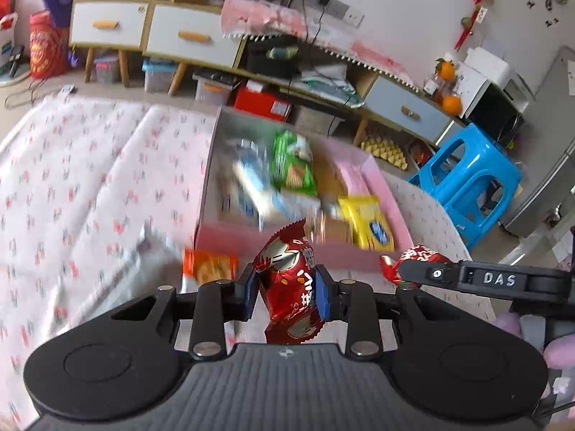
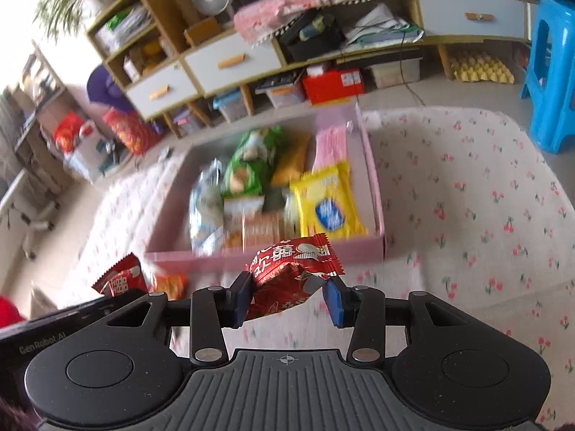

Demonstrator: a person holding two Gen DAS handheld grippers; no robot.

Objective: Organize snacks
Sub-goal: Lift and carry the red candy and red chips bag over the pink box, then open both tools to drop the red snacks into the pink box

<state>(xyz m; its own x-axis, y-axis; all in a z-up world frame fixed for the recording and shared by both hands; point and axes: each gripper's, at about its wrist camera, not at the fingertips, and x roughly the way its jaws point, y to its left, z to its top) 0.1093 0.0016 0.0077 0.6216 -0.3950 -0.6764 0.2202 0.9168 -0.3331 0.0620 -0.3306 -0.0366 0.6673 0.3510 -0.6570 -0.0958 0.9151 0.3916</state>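
Note:
My left gripper is shut on a red snack packet, held upright just short of the pink box. My right gripper holds a second red snack packet; its left pad presses the wrapper, and the right pad stands slightly apart. The pink box holds green, yellow, blue-white and orange snack packs. An orange packet lies on the cloth in front of the box, seen in the right wrist view too. The right gripper's body shows beside my left one.
The floral cloth covers the table. A blue plastic stool stands at the right. Low cabinets with drawers, storage bins and a red box line the far wall.

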